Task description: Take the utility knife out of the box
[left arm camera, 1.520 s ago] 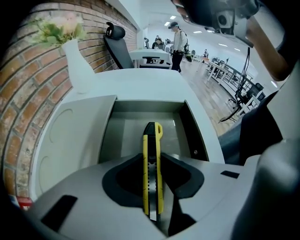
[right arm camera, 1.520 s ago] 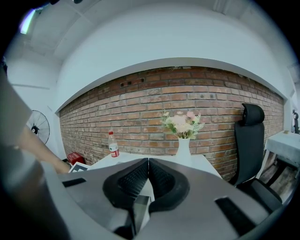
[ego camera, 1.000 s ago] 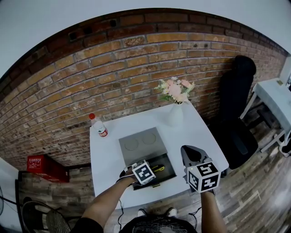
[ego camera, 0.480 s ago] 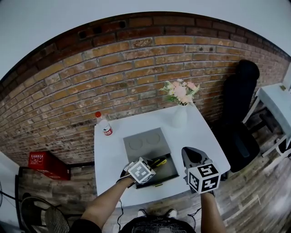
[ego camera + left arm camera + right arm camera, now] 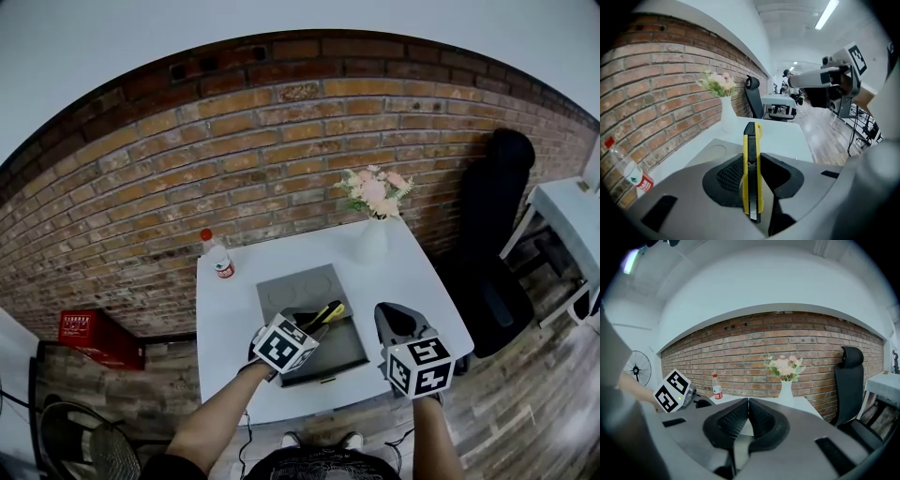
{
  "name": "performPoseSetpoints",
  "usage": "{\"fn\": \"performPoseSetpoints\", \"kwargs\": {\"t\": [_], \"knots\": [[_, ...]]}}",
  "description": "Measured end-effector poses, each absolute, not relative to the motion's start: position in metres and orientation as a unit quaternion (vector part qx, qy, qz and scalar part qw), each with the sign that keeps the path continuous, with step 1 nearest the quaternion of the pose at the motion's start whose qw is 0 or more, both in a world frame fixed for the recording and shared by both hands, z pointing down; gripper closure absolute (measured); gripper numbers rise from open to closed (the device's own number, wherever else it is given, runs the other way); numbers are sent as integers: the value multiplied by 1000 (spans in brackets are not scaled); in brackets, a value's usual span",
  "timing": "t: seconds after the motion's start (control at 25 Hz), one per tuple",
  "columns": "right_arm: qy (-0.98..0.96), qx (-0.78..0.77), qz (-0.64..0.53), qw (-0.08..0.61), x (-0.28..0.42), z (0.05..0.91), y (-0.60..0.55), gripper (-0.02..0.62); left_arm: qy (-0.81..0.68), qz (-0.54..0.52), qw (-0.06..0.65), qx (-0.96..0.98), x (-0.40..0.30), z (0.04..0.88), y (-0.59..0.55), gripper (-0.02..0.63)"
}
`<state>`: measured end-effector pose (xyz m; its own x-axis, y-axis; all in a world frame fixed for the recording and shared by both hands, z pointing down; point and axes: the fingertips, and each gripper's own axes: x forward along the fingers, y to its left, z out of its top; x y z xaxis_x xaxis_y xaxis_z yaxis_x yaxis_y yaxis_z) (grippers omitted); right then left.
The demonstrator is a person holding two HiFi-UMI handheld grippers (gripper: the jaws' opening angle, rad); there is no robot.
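My left hand-held gripper is clamped on the yellow utility knife and holds it just above the open box. My right hand-held gripper, jaws pressed together and empty, hangs to the right of the box.

No print is legible: the bottle label and red crate lettering are too small.
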<state>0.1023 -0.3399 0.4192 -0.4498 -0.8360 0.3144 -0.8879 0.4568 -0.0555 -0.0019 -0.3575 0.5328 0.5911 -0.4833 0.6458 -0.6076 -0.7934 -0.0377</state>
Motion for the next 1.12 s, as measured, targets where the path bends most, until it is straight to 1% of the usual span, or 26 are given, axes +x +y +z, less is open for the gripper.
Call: {"fn": "performPoseSetpoints", "kwargs": {"t": [0.52, 1.12], "knots": [[-845, 512, 98, 117, 103, 411, -338, 577, -402, 212, 65, 889, -23, 447, -377, 479], [-843, 524, 73, 93, 109, 382, -344, 577, -504, 100, 54, 856, -84, 380, -369, 479]]}}
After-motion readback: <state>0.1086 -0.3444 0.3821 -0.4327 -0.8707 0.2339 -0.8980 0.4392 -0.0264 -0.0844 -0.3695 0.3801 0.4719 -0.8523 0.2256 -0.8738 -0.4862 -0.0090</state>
